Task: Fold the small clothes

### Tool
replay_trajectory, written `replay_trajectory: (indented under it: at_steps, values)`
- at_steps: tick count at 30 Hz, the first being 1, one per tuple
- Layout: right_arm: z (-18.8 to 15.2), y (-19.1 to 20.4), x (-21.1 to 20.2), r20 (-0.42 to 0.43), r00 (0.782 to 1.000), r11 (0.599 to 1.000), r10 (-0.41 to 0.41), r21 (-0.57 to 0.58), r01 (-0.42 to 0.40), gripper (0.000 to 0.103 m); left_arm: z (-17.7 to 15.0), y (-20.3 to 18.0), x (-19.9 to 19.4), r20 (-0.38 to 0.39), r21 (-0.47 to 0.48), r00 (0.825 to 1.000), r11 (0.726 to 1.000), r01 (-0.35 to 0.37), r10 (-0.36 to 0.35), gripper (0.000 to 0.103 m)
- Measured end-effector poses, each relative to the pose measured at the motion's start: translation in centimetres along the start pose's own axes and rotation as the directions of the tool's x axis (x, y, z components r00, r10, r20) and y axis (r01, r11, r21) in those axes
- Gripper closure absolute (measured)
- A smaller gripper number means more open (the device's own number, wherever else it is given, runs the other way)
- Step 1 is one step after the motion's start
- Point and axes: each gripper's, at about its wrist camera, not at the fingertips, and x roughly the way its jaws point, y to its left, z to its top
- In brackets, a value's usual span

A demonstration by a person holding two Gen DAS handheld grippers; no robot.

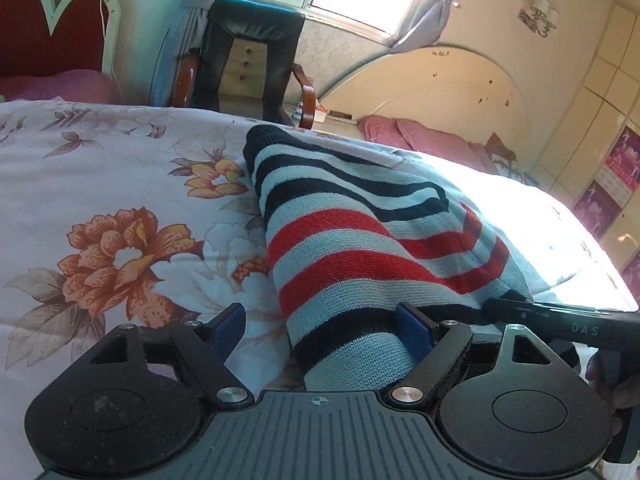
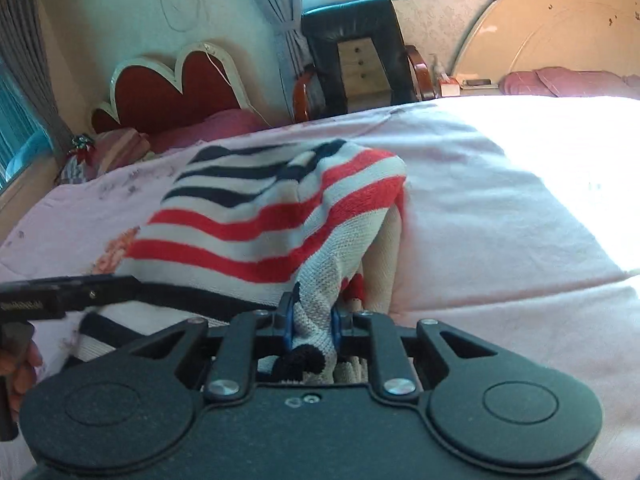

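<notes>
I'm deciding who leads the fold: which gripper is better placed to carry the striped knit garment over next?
Right, probably. The right gripper is shut on a bunched edge of the striped knit garment, while the left gripper stands open with the knit only lying between its fingers.

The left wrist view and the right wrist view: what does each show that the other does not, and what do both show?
Only the left wrist view shows the open left gripper and big orange flowers on the bedsheet. Only the right wrist view shows the right gripper pinching the sweater's edge. Both show the striped sweater on the bed, the black chair and the red headboard.
</notes>
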Motion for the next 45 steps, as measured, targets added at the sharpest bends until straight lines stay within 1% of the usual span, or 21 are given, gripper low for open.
replay_trajectory:
  at_steps: [2, 4, 5, 6, 8, 9, 10, 12, 14, 16, 17, 18, 22, 24, 26, 29, 33, 36, 38, 42, 45]
  values:
    - [0.2, -0.9, -0.3, -0.005, 1.0, 0.999, 0.021, 0.05, -0.021, 0.087, 0.1, -0.2, -0.6, 0.006, 0.008, 1.0, 1.0, -0.011, 0.01, 0.022]
    - [0.5, -1.4, -1.2, -0.008, 0.999, 0.995, 0.031, 0.093, -0.03, 0.084, 0.0, -0.7, -2.5, 0.05, 0.034, 0.999, 0.999, -0.004, 0.003, 0.022]
    - [0.6, -1.4, -2.3, 0.021, 1.0, 0.994, 0.012, 0.109, -0.014, 0.075, -0.1, -1.1, -3.8, 0.086, 0.058, 0.996, 0.998, 0.013, -0.018, 0.022]
    - [0.5, -1.4, -3.7, 0.063, 0.998, 0.994, -0.023, 0.11, 0.016, 0.074, -0.3, -1.5, -5.0, 0.11, 0.074, 0.993, 0.997, 0.031, -0.039, 0.022]
    - [0.5, -1.0, -6.1, 0.12, 0.992, 0.996, -0.035, 0.089, 0.024, 0.082, -0.9, -2.4, -6.3, 0.129, 0.097, 0.988, 0.993, 0.073, -0.085, 0.023]
    - [0.5, -0.8, -7.0, 0.136, 0.991, 0.997, -0.022, 0.076, 0.011, 0.082, -1.1, -3.1, -6.5, 0.126, 0.116, 0.986, 0.989, 0.094, -0.108, 0.031]
    - [0.3, -0.3, -7.6, 0.145, 0.989, 0.999, -0.003, 0.051, -0.005, 0.082, -1.5, -3.9, -6.6, 0.125, 0.143, 0.985, 0.985, 0.101, -0.119, 0.035]
    - [-0.1, 1.4, -7.8, 0.124, 0.992, 0.999, 0.013, -0.041, -0.008, 0.083, -2.3, -5.6, -6.5, 0.112, 0.208, 0.985, 0.972, 0.107, -0.132, 0.035]
    - [-0.9, 2.9, -7.2, 0.091, 0.996, 0.991, -0.004, -0.135, 0.016, 0.085, -3.2, -6.8, -5.7, 0.078, 0.246, 0.992, 0.967, 0.073, -0.095, 0.035]
    - [-1.8, 3.6, -6.1, 0.051, 0.996, 0.974, -0.075, -0.209, 0.084, 0.089, -4.0, -7.2, -5.6, 0.08, 0.288, 0.995, 0.957, 0.041, -0.067, 0.035]
    - [-2.3, 3.6, -5.4, 0.012, 0.995, 0.97, -0.104, -0.22, 0.104, 0.091, -4.3, -7.3, -5.7, 0.082, 0.297, 0.995, 0.954, 0.027, -0.054, 0.035]
    - [-2.8, 3.4, -5.0, -0.016, 0.995, 0.972, -0.099, -0.218, 0.093, 0.093, -4.5, -7.4, -5.8, 0.082, 0.306, 0.996, 0.952, 0.011, -0.038, 0.035]
    - [-3.7, 3.6, -4.7, -0.018, 0.994, 0.97, -0.11, -0.219, 0.103, 0.094, -5.9, -8.2, -6.1, 0.095, 0.399, 0.995, 0.915, -0.052, 0.015, 0.035]
    - [-3.5, 3.7, -4.9, -0.023, 0.994, 0.972, -0.108, -0.21, 0.101, 0.094, -4.8, -8.0, -6.9, 0.116, 0.369, 0.993, 0.929, -0.041, -0.002, 0.035]
    - [-2.5, 3.6, -6.0, 0.032, 0.996, 0.978, -0.084, -0.188, 0.088, 0.089, -3.1, -7.1, -7.5, 0.171, 0.325, 0.985, 0.945, -0.027, -0.031, 0.035]
    - [0.1, 2.8, -5.5, 0.09, 0.992, 0.985, -0.09, -0.141, 0.102, 0.085, 0.4, -6.5, -5.8, 0.183, 0.318, 0.983, 0.947, -0.04, -0.02, 0.035]
    - [3.9, 1.5, -1.7, 0.106, 0.989, 0.988, -0.102, -0.109, 0.114, 0.086, 3.3, -6.3, -2.0, 0.126, 0.334, 0.991, 0.943, -0.01, -0.034, 0.035]
    - [5.1, 0.7, 1.2, 0.054, 0.993, 0.988, -0.107, -0.109, 0.113, 0.087, 3.4, -5.6, 1.6, -0.017, 0.323, 1.0, 0.946, 0.013, -0.008, 0.035]
    - [4.7, 0.0, 3.0, -0.011, 0.992, 0.985, -0.126, -0.118, 0.124, 0.087, 2.7, -5.8, 2.1, -0.016, 0.346, 1.0, 0.938, 0.008, -0.003, 0.035]
    - [4.1, -0.6, 2.9, 0.007, 0.995, 0.991, -0.1, -0.085, 0.101, 0.086, 2.4, -6.1, 2.0, -0.009, 0.344, 1.0, 0.939, -0.005, 0.009, 0.034]
    - [4.1, -0.2, 2.8, 0.008, 0.994, 0.988, -0.11, -0.104, 0.111, 0.084, 2.5, -6.6, 1.9, -0.003, 0.356, 1.0, 0.934, -0.024, 0.027, 0.031]
